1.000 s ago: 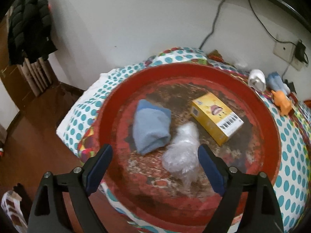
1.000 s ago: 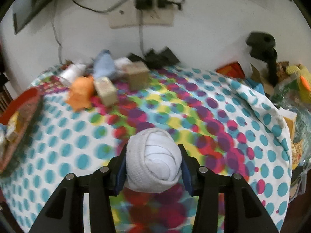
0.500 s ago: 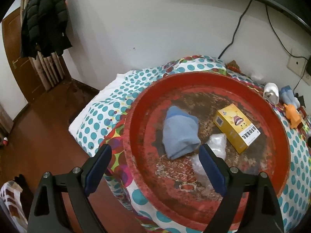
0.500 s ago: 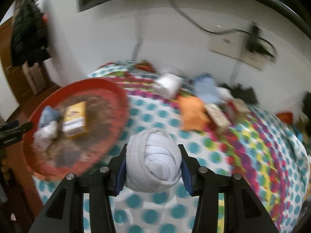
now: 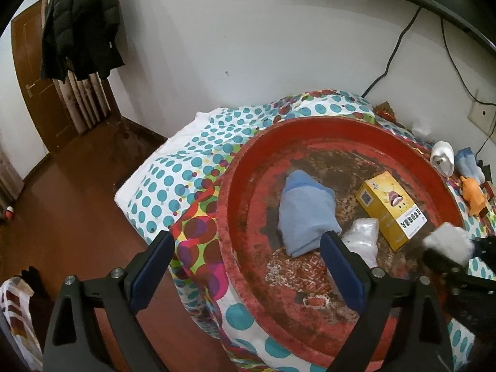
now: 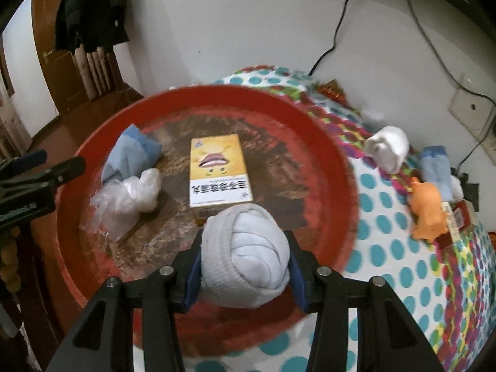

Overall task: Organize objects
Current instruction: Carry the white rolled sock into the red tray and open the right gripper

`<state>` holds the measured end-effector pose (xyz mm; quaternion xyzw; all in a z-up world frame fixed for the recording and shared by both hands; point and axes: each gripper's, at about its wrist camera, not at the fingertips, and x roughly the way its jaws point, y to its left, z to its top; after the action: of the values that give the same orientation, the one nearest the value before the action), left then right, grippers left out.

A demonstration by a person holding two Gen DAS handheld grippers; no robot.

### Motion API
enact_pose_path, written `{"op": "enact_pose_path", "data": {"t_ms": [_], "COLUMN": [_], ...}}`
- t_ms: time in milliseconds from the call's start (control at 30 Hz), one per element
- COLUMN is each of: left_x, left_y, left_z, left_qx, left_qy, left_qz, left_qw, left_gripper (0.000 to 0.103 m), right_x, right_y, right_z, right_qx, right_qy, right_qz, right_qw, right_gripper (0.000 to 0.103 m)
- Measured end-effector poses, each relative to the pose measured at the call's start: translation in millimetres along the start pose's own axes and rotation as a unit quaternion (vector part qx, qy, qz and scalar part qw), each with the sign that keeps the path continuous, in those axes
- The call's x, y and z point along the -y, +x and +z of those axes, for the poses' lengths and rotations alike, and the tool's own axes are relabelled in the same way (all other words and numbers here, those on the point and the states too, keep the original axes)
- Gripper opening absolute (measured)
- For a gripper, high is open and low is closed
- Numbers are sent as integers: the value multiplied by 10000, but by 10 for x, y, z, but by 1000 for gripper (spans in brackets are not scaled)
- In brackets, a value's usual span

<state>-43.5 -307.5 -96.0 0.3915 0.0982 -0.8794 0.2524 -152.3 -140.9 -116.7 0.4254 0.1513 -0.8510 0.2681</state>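
Observation:
My right gripper (image 6: pixel 245 260) is shut on a rolled white sock ball (image 6: pixel 248 241) and holds it over the near side of the round red tray (image 6: pixel 334 167). In the tray lie a yellow box (image 6: pixel 217 170), a folded blue cloth (image 6: pixel 130 152) and a crumpled clear plastic bag (image 6: pixel 127 195). My left gripper (image 5: pixel 246 241) hangs at the tray's left rim (image 5: pixel 235 186); its jaws are opening, with nothing held between them. The left wrist view also catches the sock ball (image 5: pixel 448 241) at its right edge.
The tray sits on a polka-dot cloth (image 6: pixel 387 248). Past its right rim lie a white sock roll (image 6: pixel 387 148), a blue sock (image 6: pixel 434 167) and an orange toy (image 6: pixel 427 210). A wall with cables stands behind. A wooden floor (image 5: pixel 77 217) and a hanging black jacket (image 5: pixel 80 21) are to the left.
My right gripper has swung left with the sock ball, from over the dotted cloth to over the tray. My left gripper has drifted left off the tray's middle, jaws slightly wider.

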Motion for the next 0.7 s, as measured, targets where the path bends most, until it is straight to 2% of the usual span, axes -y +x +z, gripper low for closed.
{"op": "enact_pose_path", "data": {"t_ms": [367, 467, 533, 700], "left_x": [-3, 5, 24, 84], "left_y": [2, 17, 22, -4], "left_z": [1, -8, -8, -22], "left_qx": [-29, -67, -79, -40], "left_qy": [-34, -48, -28, 97], "left_qz": [-41, -80, -74, 6], "left_qw": [10000, 9999, 9999, 9999], "left_gripper": [95, 95, 95, 95], "right_x": [-82, -108, -99, 32], "right_y": [310, 290, 236, -47], "right_z": [141, 139, 121, 102], "right_qx": [-172, -223, -218, 24], "right_qy": [236, 134, 77, 274], "right_qz": [141, 117, 98, 286], "right_qw": [9995, 9996, 9997, 9992], "right_gripper": [49, 52, 61, 62]}}
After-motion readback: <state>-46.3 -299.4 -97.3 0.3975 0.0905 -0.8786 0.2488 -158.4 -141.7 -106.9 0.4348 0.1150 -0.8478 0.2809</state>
